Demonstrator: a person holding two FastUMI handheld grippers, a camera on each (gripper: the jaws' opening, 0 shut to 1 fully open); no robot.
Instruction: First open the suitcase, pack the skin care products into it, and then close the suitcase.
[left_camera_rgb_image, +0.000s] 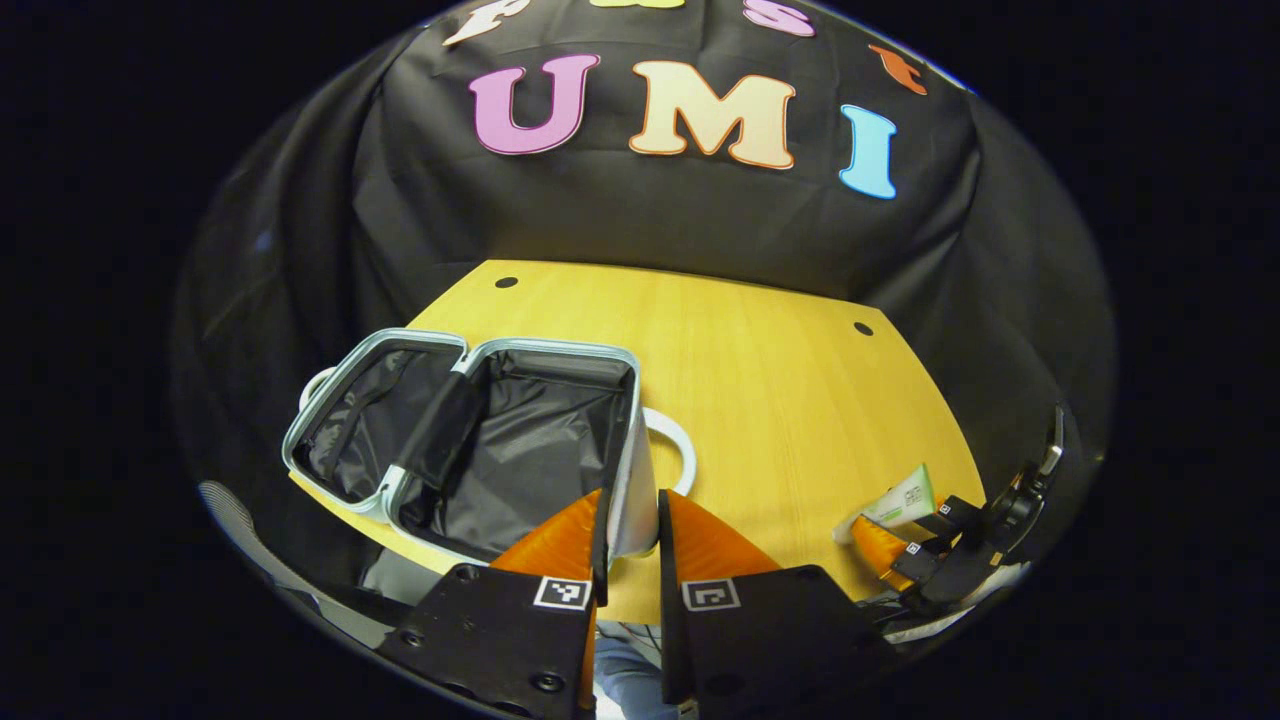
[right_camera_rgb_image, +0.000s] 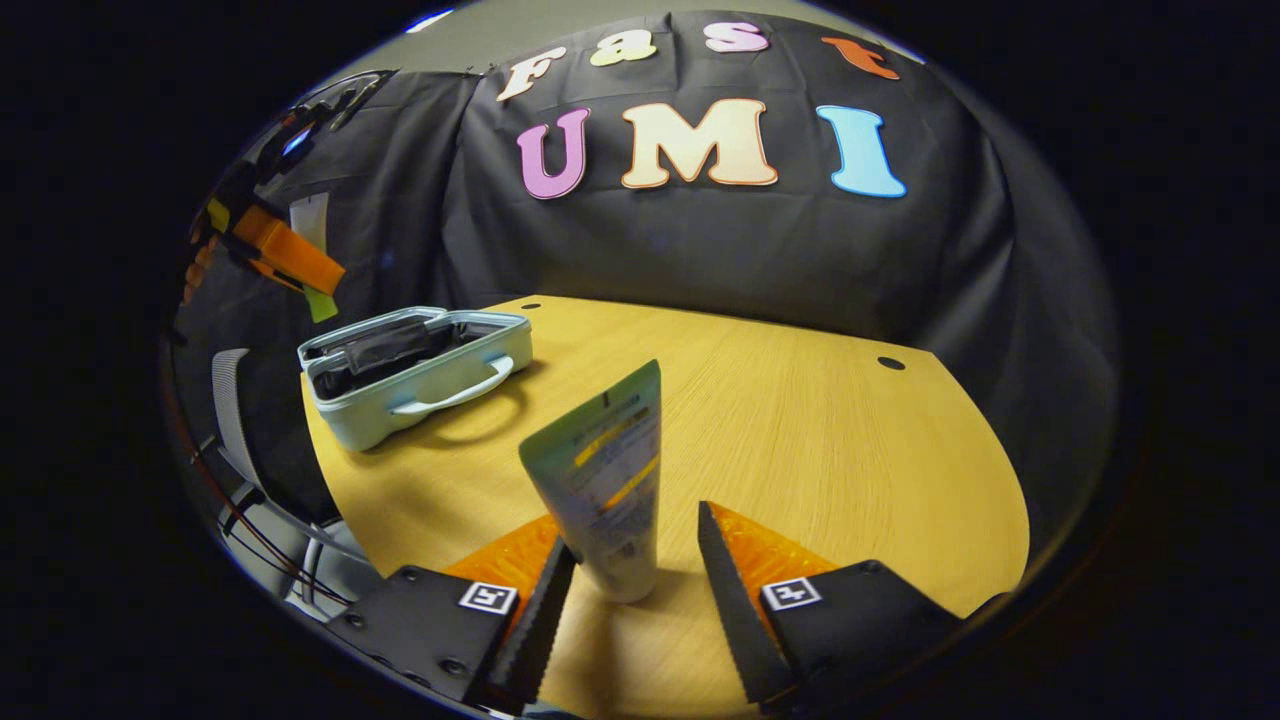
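The pale blue suitcase lies open at the table's left edge, both halves lined in black and empty; the right gripper view has the suitcase with its white handle toward me. My left gripper hangs in the air above the suitcase's near right corner, its orange fingers a narrow gap apart with nothing between them; the left gripper is also high at the left of the right gripper view. A green-and-white skin care tube stands on its cap. My right gripper is open around the tube's base, right finger apart from it. The left gripper view has the tube far right.
The yellow wooden table has two small dark holes near its far edge. Black cloth walls close it in behind and on both sides. A grey chair back and cables sit beyond the table's left edge.
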